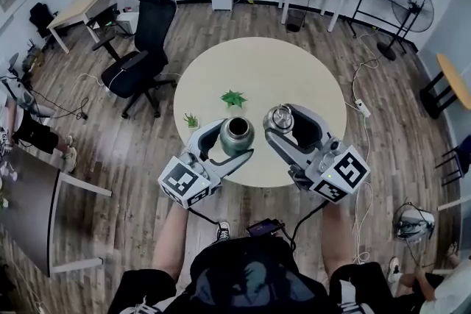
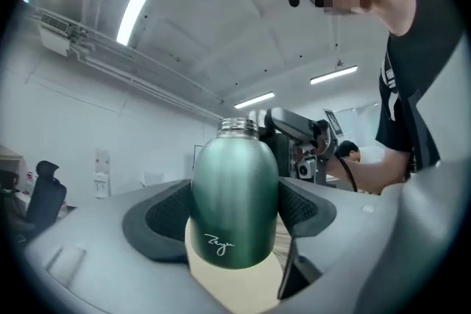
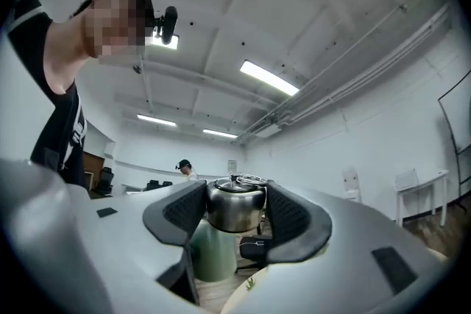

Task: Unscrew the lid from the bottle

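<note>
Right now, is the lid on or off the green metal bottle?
Off. The green metal bottle shows a bare threaded neck, while the round silver lid is held by the right gripper, apart from it.

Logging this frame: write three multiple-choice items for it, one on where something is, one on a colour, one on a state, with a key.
1. Where is the steel lid relative to the bottle in the head view?
A. Screwed onto its neck
B. Off it, to its right, held in the right gripper
C. Lying on the floor

2. What colour is the bottle's body?
A. Red
B. Dark green
C. White

3. What state is the bottle's mouth in?
A. Open, threads bare
B. Capped
C. Plugged with a cork

Key:
1 B: the right gripper view shows both pads pressed on the lid, with the bottle behind and below it.
2 B: the left gripper view shows a dark green body.
3 A: the head view looks straight into the open neck, and the left gripper clamps the body.
</note>
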`<action>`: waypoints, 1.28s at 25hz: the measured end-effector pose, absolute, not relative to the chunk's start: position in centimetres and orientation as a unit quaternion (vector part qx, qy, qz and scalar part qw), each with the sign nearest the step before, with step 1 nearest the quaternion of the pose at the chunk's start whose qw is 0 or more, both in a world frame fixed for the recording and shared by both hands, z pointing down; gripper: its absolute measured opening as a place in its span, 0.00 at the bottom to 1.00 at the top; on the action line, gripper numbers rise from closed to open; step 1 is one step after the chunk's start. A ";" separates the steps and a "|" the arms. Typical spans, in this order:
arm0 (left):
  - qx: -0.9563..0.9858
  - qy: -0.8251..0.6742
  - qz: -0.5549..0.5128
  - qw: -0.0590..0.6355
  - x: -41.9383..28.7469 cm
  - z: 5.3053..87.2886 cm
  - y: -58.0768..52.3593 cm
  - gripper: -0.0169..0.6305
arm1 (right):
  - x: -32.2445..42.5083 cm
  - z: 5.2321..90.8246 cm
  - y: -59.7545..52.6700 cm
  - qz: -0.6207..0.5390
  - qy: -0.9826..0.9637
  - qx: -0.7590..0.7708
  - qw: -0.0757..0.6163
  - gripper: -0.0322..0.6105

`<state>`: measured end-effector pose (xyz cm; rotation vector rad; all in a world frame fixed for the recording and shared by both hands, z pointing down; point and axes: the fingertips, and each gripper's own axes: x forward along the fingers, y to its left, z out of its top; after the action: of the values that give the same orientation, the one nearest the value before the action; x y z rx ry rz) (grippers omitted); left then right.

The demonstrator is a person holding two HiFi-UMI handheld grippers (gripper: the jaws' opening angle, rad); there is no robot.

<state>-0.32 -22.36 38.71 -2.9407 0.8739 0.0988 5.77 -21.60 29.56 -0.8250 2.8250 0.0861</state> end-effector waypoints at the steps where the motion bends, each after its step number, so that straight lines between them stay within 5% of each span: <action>1: -0.951 0.304 0.032 0.037 -0.7 38.7 -22.6 0.58 | 6.6 30.2 -22.0 0.027 0.948 -0.302 0.098 0.45; 12: -0.898 0.437 0.030 0.043 -3.2 38.7 -24.3 0.58 | 10.6 37.0 -23.6 0.048 0.876 -0.477 0.050 0.45; 32: -0.894 0.445 0.028 0.050 -3.0 38.3 -24.1 0.58 | 9.9 38.2 -23.4 0.035 0.871 -0.489 0.042 0.45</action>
<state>-3.03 -24.11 38.28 -2.7219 1.3536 0.0857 9.91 -23.38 38.23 -1.4966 2.6650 0.1085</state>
